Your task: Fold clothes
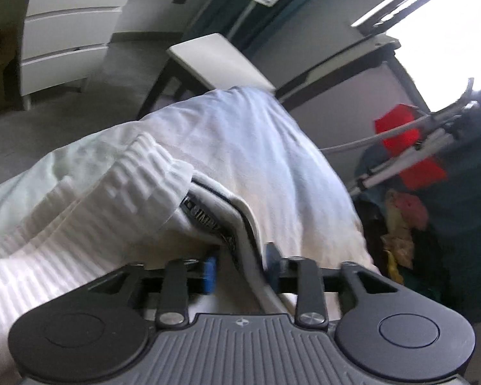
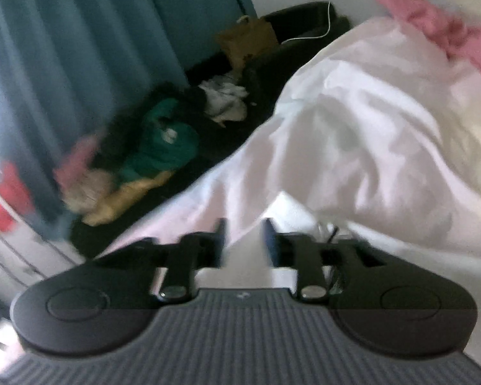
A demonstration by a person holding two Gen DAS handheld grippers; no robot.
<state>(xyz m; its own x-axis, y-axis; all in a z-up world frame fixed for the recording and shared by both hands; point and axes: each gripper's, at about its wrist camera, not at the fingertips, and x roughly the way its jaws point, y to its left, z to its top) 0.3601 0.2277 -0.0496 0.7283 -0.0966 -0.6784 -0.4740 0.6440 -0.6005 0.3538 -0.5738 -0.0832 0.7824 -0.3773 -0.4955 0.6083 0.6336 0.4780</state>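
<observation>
I see my left gripper with jaws apart around the soft, floppy white garment's piped edge; my right gripper gapes over loose cloth; I'd pinch hems

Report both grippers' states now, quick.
Left gripper: open; an edge of the white ribbed-cuff zip garment lies between the blue pads, unpinched.
Right gripper: open; white cloth in the gap, not clamped.
</observation>
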